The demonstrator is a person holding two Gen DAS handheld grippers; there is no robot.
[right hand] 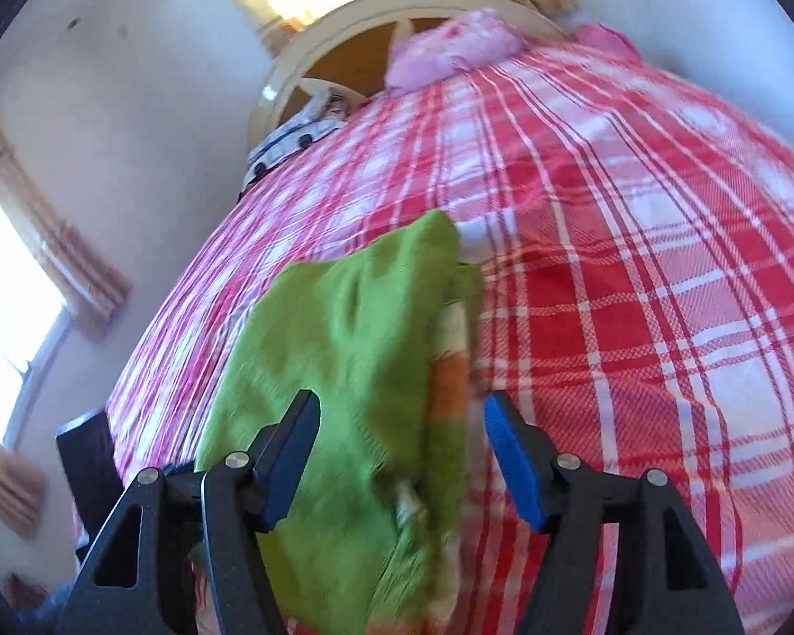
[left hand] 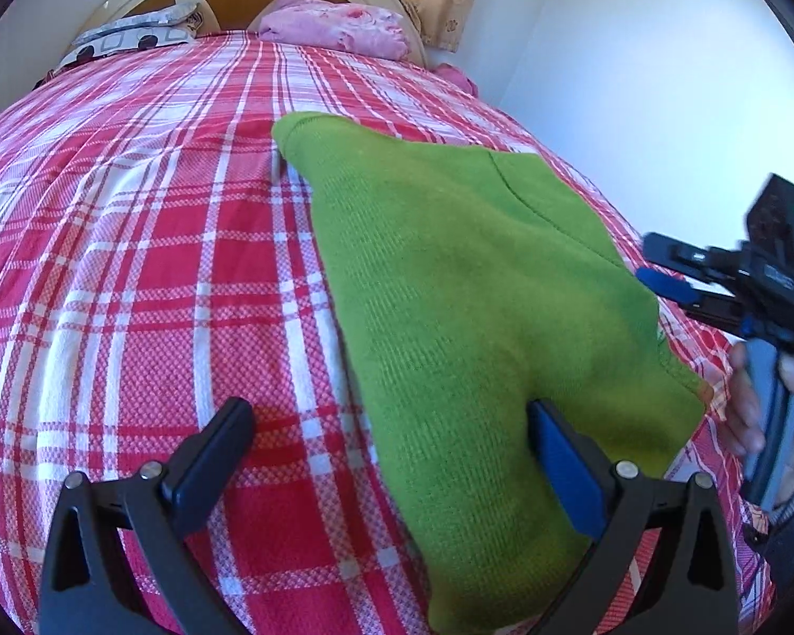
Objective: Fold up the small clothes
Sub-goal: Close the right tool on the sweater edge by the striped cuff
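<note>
The green garment (left hand: 466,317) is a matt ribbed knit; the checked bedspread (left hand: 148,243) a coarse woven cloth. The left tongs (left hand: 391,471) look like matt black plastic with shiny metal rivets and smooth blue pads (left hand: 571,471)

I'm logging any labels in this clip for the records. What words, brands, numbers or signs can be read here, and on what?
None can be read.
Right gripper: a pale marking on its black body, too blurred to read.
Green garment: no label or print showing.
Plaid bedcover: pattern only, no text.
</note>
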